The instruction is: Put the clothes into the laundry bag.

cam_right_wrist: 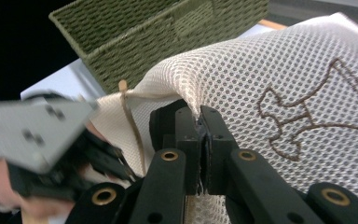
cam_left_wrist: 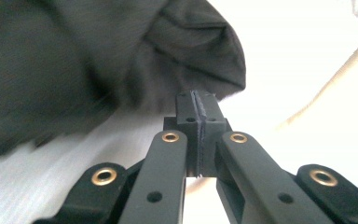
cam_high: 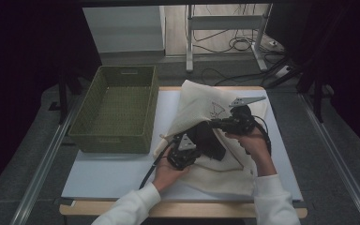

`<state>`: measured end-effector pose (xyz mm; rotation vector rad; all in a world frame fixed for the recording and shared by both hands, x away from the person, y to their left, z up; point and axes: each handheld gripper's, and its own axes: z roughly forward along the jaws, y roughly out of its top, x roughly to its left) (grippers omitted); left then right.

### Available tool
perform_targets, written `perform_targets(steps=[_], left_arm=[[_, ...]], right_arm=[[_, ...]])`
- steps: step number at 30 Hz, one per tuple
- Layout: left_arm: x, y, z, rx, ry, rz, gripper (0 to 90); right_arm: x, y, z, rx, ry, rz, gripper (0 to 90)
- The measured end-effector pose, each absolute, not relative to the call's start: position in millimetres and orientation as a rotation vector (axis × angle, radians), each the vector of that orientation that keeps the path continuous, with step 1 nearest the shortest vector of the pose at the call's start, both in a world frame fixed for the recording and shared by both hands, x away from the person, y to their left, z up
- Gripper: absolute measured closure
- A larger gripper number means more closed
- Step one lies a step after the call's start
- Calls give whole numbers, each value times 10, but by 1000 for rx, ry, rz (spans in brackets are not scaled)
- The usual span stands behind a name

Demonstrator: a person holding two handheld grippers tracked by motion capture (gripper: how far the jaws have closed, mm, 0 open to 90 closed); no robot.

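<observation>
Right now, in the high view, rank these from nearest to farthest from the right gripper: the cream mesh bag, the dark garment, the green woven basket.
1. Cream mesh bag: its edge is pinched in the right gripper, so touching.
2. Dark garment: just below the gripper, at the bag's mouth, towards the person.
3. Green woven basket: far off on the table's left side.

A cream mesh bag (cam_high: 201, 101) lies rumpled across the right half of the counter (cam_high: 112, 173), just beside the green woven basket (cam_high: 117, 110). Its honeycomb weave (cam_right_wrist: 270, 70) carries a brown outline drawing stitched on the side. One edge is lifted, pinched at the rim, so the mouth gapes open. A dark, crumpled piece of cloth (cam_high: 211, 140) sits in that opening, resting on the bag's lower layer.
</observation>
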<state>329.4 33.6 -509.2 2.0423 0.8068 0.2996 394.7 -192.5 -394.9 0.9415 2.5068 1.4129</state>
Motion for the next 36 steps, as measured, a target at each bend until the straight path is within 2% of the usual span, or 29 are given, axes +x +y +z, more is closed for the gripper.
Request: perform_targets(steps=[10, 36], left_arm=[[3172, 848, -5125, 2012, 891, 315, 900], [2757, 1229, -5133, 1953, 942, 252, 899]], right_arm=[[3796, -1824, -4112, 900, 2600, 1310, 868], [3711, -1587, -4635, 867, 2747, 1130, 863]])
